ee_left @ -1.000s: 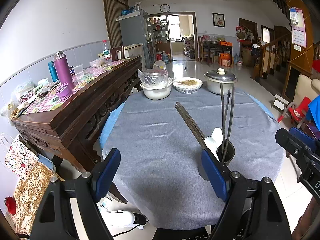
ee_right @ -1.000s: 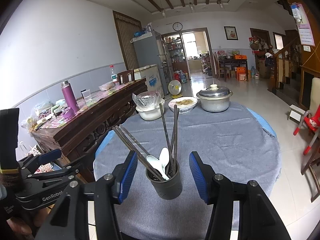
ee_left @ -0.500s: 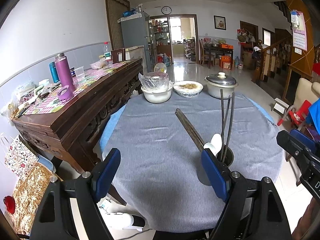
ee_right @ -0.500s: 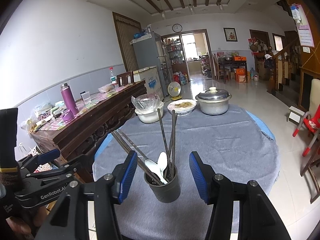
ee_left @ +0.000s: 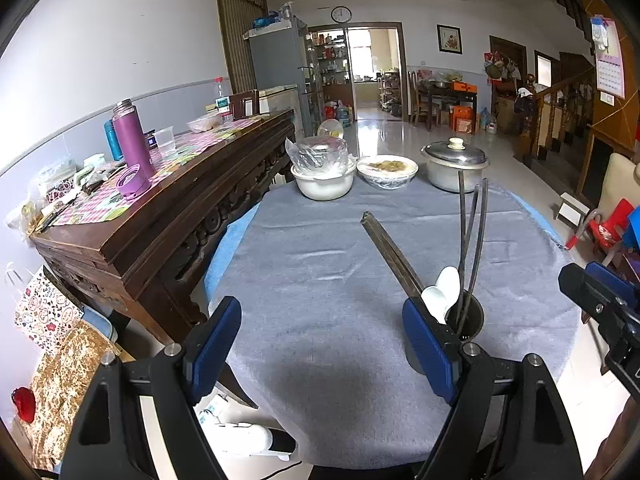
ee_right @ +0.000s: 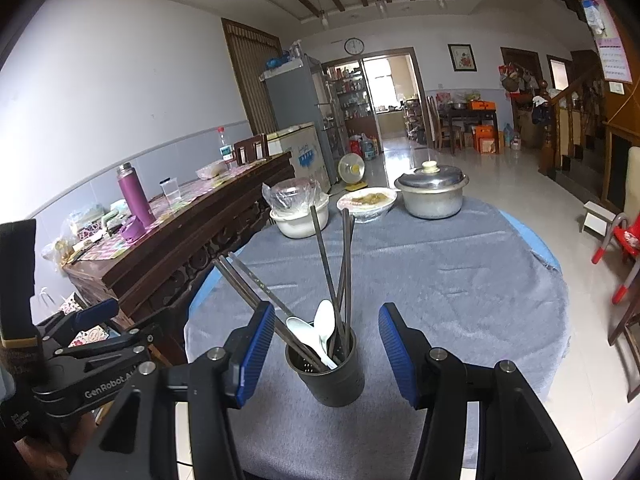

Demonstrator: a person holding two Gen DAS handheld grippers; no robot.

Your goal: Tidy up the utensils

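Observation:
A dark utensil holder stands near the front edge of the round grey-clothed table. It holds several dark chopsticks and two white spoons. My right gripper is open, its blue pads on either side of the holder, not touching it. My left gripper is open and empty over the cloth; the holder sits just behind its right pad, with chopsticks and spoons sticking up.
At the table's far side stand a white bowl with plastic wrap, a food dish and a lidded metal pot. A wooden sideboard with a purple flask runs along the left.
Both grippers have drawn back slightly and risen a little; the holder looks a bit farther away. Jaws stay open and the utensils stay in the holder.

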